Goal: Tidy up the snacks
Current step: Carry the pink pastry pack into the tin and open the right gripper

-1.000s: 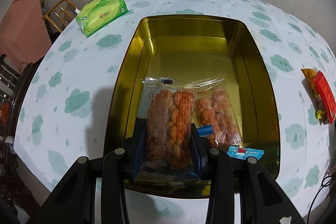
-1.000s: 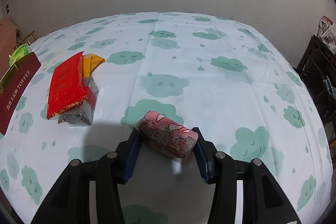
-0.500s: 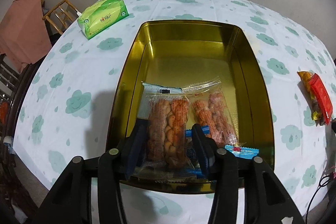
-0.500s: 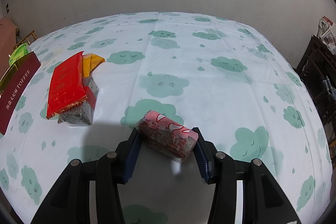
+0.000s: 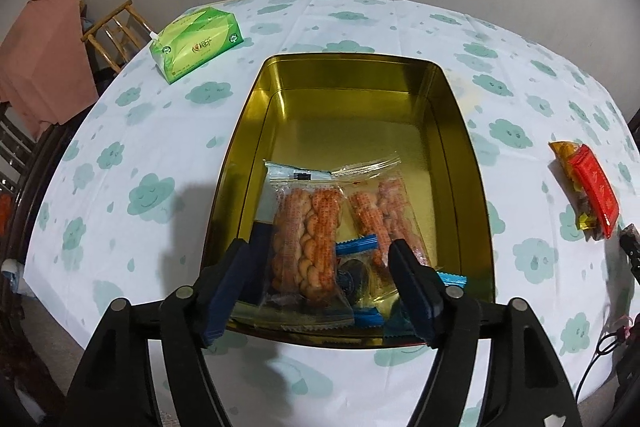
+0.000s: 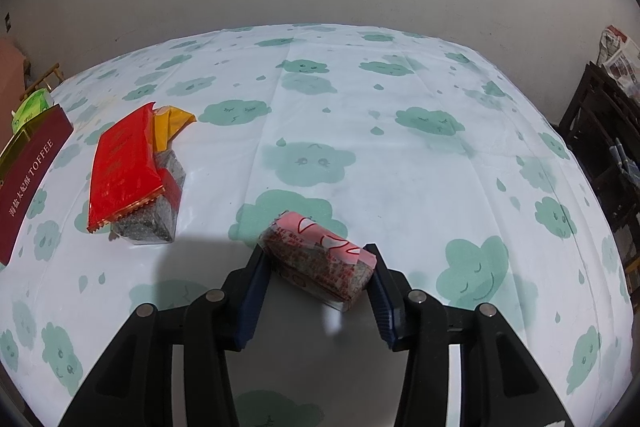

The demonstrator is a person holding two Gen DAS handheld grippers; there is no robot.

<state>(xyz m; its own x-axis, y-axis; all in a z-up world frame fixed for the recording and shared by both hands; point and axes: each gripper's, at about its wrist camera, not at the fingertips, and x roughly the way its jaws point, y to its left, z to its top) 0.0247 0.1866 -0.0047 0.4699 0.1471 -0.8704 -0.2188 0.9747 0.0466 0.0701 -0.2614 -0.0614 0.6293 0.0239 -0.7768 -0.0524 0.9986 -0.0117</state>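
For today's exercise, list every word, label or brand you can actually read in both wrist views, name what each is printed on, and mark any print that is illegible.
"TOFFEE", after a row of Chinese characters too small to read: dark red tin side.
Green tissue pack: logo and print blurred, unreadable.
Red snack packet: faint lettering, unreadable.
Pink-wrapped snack between the right gripper's fingers: red print, too small.
Twisted-snack bags in the gold tin: red print, unreadable.

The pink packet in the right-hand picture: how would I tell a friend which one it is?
Start at the big cloud-print tablecloth. Come to its near edge, where the black right tool closes its blue pads on a small brick-shaped pink packet. Unlike the red packet lying in the pile further left, it is pink with red print, and it is the only one held.
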